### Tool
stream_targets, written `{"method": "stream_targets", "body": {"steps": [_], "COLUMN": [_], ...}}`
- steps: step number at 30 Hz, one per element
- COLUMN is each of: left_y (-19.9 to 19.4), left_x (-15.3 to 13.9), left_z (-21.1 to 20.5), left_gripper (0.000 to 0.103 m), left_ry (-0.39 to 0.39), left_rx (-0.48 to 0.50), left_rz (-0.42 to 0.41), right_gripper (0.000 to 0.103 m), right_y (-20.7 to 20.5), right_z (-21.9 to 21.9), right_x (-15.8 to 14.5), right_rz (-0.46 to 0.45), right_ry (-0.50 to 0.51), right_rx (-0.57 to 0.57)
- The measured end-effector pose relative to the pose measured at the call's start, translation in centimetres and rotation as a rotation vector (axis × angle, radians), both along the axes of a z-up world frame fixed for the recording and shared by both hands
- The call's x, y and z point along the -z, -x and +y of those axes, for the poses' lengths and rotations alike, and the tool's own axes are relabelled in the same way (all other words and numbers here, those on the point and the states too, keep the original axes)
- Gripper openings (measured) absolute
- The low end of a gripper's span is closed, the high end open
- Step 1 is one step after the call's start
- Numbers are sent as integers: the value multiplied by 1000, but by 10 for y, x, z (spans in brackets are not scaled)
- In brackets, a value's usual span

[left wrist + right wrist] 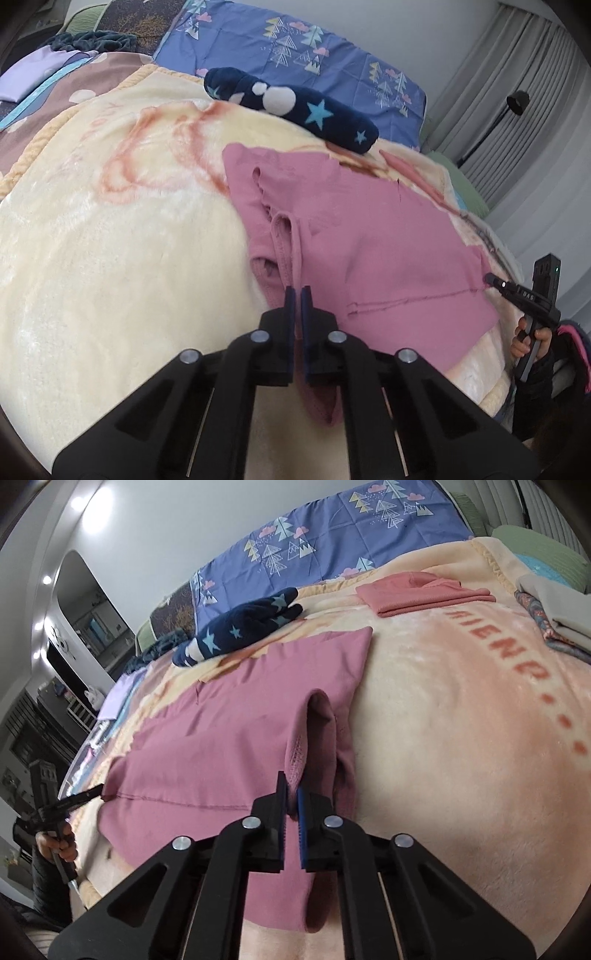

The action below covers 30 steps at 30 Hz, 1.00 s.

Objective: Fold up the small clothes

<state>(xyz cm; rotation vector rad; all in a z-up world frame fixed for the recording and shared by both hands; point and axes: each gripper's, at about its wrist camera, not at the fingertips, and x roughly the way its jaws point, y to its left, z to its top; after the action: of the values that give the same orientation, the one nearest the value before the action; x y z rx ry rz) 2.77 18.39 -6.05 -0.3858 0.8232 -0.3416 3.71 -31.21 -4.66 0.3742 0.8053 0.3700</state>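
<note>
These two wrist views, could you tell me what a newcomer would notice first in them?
First, the pink garment spread across the cream blanket, with the left gripper and right gripper each pinching a fold at its near edge, jaws almost closed on the cloth. Behind it lies a navy star-patterned piece in front of the blue tree-print pillow, and a folded salmon garment lies further back.

Pink garment (369, 236) looks like soft matte knit cloth, the cream blanket (110, 258) under it is plush, shiny fleece, grippers are matte black plastic.
</note>
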Motion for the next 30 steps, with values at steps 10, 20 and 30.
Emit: {"method": "stream_targets", "body": {"steps": [10, 20, 30], "left_y": [-81, -149, -149], "left_x": [-77, -20, 0], "left_z": [15, 24, 3], "left_gripper": [3, 30, 33], "left_ry": [59, 10, -40], "left_rx": [-112, -158, -34], "left_rz": [-176, -4, 15], "right_gripper": [3, 20, 30], "right_y": [-107, -138, -143], "right_z": [-26, -37, -21], "right_x": [-49, -11, 9], "right_rz": [-54, 39, 92], "right_ry": [-148, -35, 35], "right_rx": [96, 131, 60]}}
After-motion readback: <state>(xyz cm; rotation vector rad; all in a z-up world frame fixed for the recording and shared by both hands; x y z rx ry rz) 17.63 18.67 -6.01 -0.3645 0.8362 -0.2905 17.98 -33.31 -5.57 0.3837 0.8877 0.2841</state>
